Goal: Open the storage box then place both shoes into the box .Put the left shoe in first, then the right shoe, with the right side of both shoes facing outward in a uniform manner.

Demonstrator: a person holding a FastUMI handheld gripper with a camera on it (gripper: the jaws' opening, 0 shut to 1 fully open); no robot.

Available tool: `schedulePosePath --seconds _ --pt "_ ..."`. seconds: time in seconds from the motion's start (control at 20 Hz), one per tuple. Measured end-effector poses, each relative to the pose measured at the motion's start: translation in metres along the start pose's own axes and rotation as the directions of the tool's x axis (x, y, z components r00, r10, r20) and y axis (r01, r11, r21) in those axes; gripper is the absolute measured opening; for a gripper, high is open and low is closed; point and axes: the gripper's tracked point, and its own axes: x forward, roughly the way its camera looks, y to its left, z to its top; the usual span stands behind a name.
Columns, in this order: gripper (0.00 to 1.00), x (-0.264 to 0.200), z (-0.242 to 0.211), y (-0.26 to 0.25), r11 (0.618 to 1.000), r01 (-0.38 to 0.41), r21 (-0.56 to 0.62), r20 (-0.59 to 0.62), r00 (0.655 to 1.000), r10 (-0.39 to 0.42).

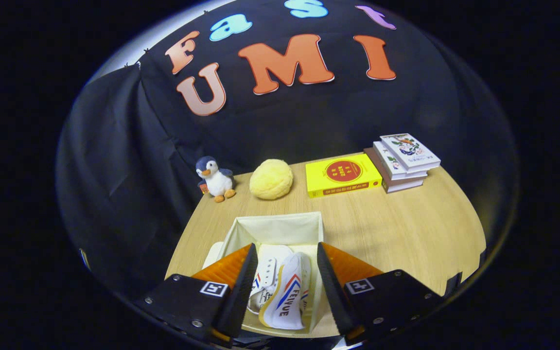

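We see the storage box (276, 228) open on the bench (406, 228), both shoes inside: one shoe (287, 296) striped side up, the other shoe (265, 277) at its 10 o'clock. Hand-held gripper (284, 284) hangs above the box, fingers spread wide, gripping nothing. We judge placing essentially done; orientation check remains.

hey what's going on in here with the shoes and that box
A person is packing shoes with a hand-held gripper. The open storage box sits on the wooden table, and two white shoes lie inside it, side by side. The fingers are spread apart above the box, with the shoes seen between them and neither finger pressing on anything. Beyond the box sit a toy penguin, a yellow plush ball and some books.
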Motion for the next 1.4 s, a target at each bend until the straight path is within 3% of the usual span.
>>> schedulePosePath --seconds 0.1,0.2,0.6,1.1,1.4 --pt "0.91 -0.019 0.023 -0.012 1.0 0.005 -0.003 0.063 0.998 -0.005" --pt "0.99 -0.037 0.044 -0.025 1.0 0.01 -0.002 0.12 0.993 -0.01" --pt "0.98 -0.092 0.099 -0.091 0.997 0.071 -0.022 0.297 0.953 -0.061" --pt "0.98 -0.119 0.12 -0.184 0.993 0.114 -0.031 0.341 0.935 -0.096" --pt "0.98 -0.133 0.11 -0.218 0.983 0.175 -0.057 0.351 0.925 -0.144"
